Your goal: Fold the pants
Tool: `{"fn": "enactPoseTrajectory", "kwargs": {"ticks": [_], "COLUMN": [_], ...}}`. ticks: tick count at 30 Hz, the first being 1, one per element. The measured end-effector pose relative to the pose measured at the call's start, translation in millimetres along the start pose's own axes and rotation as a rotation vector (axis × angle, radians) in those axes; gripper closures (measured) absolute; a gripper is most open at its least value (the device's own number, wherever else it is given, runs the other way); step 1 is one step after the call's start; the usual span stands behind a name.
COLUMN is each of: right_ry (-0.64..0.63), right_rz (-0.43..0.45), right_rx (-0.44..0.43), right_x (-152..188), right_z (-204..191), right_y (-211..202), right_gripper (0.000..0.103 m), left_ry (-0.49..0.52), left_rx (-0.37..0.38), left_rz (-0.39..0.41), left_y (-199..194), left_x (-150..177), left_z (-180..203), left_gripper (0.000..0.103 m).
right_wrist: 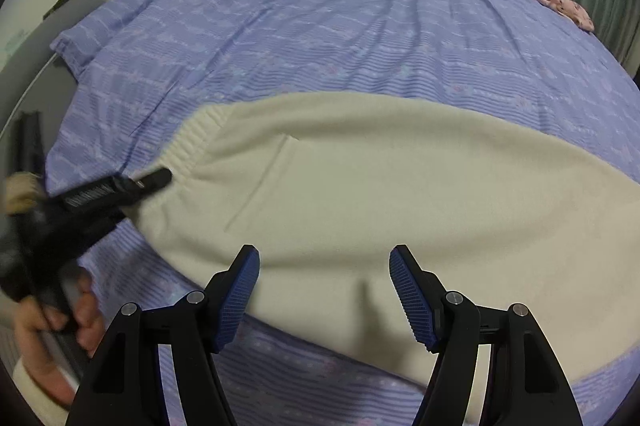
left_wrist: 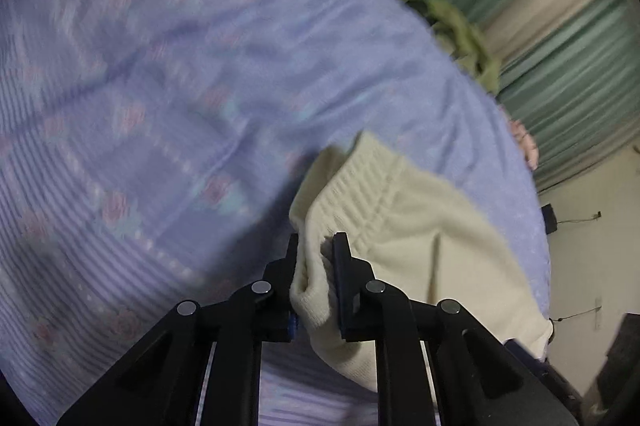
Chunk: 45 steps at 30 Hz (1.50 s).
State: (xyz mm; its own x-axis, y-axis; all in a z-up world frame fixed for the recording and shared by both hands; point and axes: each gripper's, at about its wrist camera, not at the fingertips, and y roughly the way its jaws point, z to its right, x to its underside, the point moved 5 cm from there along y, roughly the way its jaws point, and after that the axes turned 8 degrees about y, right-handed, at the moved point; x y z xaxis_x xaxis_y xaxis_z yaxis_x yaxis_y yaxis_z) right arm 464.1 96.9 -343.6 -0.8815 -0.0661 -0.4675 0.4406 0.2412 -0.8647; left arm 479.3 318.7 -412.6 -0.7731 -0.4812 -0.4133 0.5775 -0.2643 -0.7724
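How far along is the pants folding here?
Early. Done: cream pants lie spread on the purple bedsheet, no fold visible. In hand: left gripper pinches the ribbed waistband; right gripper hangs open over the cloth. Left: all the folds.

My left gripper [left_wrist: 316, 246] is pinched nearly closed, a fold of the cream pants [left_wrist: 404, 226] caught between my jaws. My right gripper [right_wrist: 324, 266] tilts downward, jaws spread apart, nothing between them. My left hand [right_wrist: 60, 322] wraps the handle.
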Motion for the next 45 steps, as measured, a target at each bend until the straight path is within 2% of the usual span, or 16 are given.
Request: {"fn": "enactPoseTrajectory", "kwargs": {"ticks": [2,4,6,9,14,22,26,28,30,31,32,35,39,43,44,45], "right_ry": [-0.013,-0.018,-0.016,0.0,0.033,0.075,0.082,0.084,0.092,0.094,0.098,0.105,0.09,0.076,0.075,0.073], "right_rz": [-0.011,-0.01,-0.003,0.026,0.047,0.034,0.026,0.022,0.021,0.023,0.023,0.012,0.015,0.006,0.003,0.003], "right_rx": [-0.002,0.002,-0.003,0.001,0.0,0.018,0.037,0.04,0.037,0.036,0.035,0.035,0.039,0.048,0.039,0.032], "right_x": [1.0,2.7,3.4,-0.1,-11.2,-17.8,-15.9,-13.9,-12.0,-11.3,-10.8,-10.1,-9.1,-6.4,-5.6,-4.7], "right_z": [-3.3,-4.5,-3.4,0.9,4.3,13.9,20.3,23.5,26.8,28.3,29.3,27.8,22.7,18.5,17.1,15.7], "right_y": [2.1,0.4,-4.9,-13.1,-15.0,-1.7,1.4,0.9,-0.7,-0.9,-0.8,1.8,0.2,2.5,2.8,2.3], "right_gripper": [0.034,0.034,0.034,0.034,0.034,0.034,0.034,0.034,0.034,0.034,0.034,0.034,0.034,0.034,0.034,0.034], "left_ry": [0.026,0.104,0.216,0.358,0.419,0.501,0.475,0.486,0.462,0.437,0.429,0.449,0.415,0.395,0.43,0.456], "left_rx": [-0.017,-0.117,-0.219,-0.111,0.028,0.008,-0.014,0.009,0.068,0.128,0.145,0.039,0.047,0.035,0.011,-0.008], "left_rz": [-0.035,-0.027,0.056,0.108,0.033,-0.129,-0.094,-0.034,0.024,0.04,0.022,-0.068,-0.093,-0.077,-0.048,-0.033], "left_y": [6.1,-4.7,-27.9,-41.0,-1.6,71.8,67.7,52.2,37.1,33.7,37.4,63.1,75.1,63.3,54.4,46.5], "left_x": [2.9,-5.4,-22.0,-50.1,-87.6,-75.2,-71.1,-71.9,-75.3,-76.8,-77.3,-75.8,-67.8,-68.3,-68.2,-67.0], "left_z": [-5.6,0.2,10.7,34.8,55.6,66.2,67.2,73.3,79.7,80.5,79.8,68.2,60.3,58.7,63.5,65.4], "left_gripper": [0.082,0.05,0.034,0.023,0.024,0.032,0.038,0.05,0.048,0.041,0.037,0.04,0.041,0.056,0.066,0.087]}}
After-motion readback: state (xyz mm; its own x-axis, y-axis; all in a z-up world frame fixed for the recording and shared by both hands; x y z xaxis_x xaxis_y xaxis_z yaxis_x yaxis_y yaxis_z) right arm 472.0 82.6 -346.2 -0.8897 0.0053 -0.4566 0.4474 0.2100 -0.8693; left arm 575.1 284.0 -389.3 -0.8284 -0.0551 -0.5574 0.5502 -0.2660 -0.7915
